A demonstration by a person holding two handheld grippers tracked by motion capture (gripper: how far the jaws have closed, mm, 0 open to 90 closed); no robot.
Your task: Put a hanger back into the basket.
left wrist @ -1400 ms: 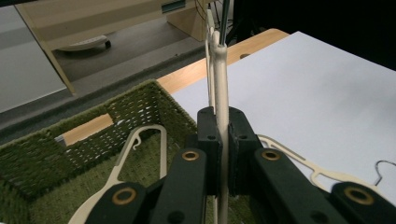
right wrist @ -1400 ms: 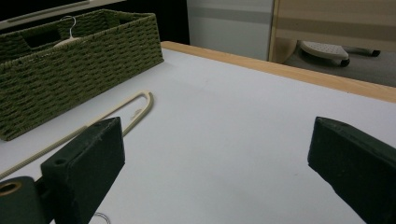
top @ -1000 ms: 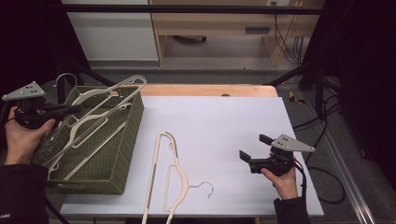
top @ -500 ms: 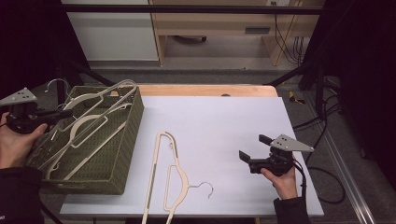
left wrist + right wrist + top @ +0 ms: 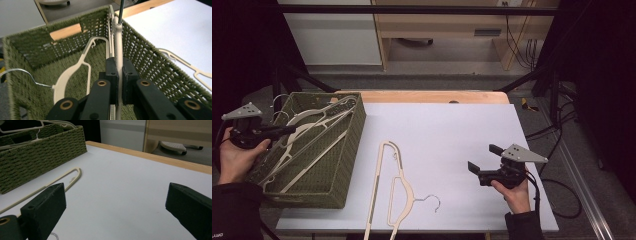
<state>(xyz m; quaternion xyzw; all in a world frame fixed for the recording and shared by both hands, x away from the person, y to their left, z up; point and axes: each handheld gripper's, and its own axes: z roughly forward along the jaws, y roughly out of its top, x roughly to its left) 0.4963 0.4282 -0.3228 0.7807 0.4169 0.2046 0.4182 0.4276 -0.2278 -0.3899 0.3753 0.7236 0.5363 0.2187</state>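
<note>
Basket (image 5: 332,170): green woven, at the counter's (image 5: 452,130) left edge, cream hangers inside.
Left gripper (image 5: 287,130): fingers clenched on a cream hanger (image 5: 117,37) over the basket.
Right gripper (image 5: 484,159): fingers released, holding nothing.
Loose hanger (image 5: 397,185): flat on the counter, between basket and right gripper.

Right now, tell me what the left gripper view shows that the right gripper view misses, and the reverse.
The left gripper view looks into the green basket: the left gripper is shut on a cream hanger, and another hanger lies inside with its wire hook. The right gripper view has the right gripper open and empty over the white table, beyond a wooden edge. Both share the basket and the hanger on the table.
</note>
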